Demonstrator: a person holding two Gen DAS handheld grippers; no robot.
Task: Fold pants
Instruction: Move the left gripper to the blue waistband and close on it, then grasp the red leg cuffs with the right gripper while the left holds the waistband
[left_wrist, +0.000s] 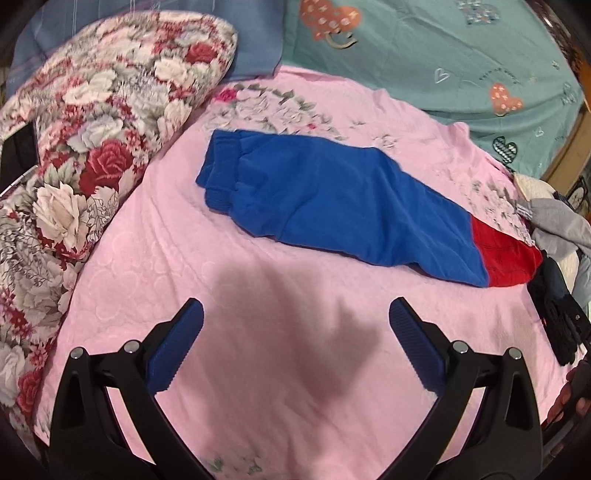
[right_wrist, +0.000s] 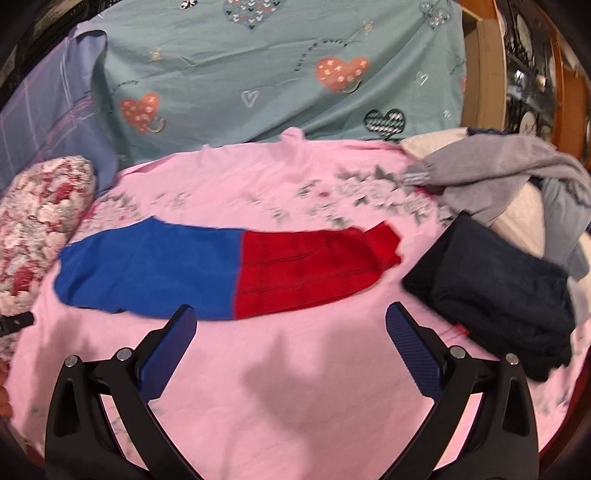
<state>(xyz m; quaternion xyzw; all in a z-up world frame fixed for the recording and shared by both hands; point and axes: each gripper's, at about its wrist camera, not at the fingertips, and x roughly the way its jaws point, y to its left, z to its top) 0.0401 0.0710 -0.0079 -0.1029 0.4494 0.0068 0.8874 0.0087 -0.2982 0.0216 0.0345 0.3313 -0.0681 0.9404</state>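
Pants (right_wrist: 229, 269), blue at the left and red at the right, are lying flat across the pink bedspread (right_wrist: 295, 387), leaving bare cloth along the near edge. Left hand-held gripper (left_wrist: 295, 325) and right hand-held gripper (right_wrist: 291, 326) are hovering there, both spread wide, gripping nothing. Dark folded clothing (right_wrist: 495, 295) is sitting right of the pants.

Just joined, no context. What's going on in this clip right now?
A person is holding a gripper in each hand over a bed with a pink bedspread. Blue-and-red pants lie flat on it, apparently already folded lengthwise. The left gripper and right gripper are both open and empty, hovering short of the pants. A dark folded garment and a grey garment sit to the right, and a floral quilt to the left.
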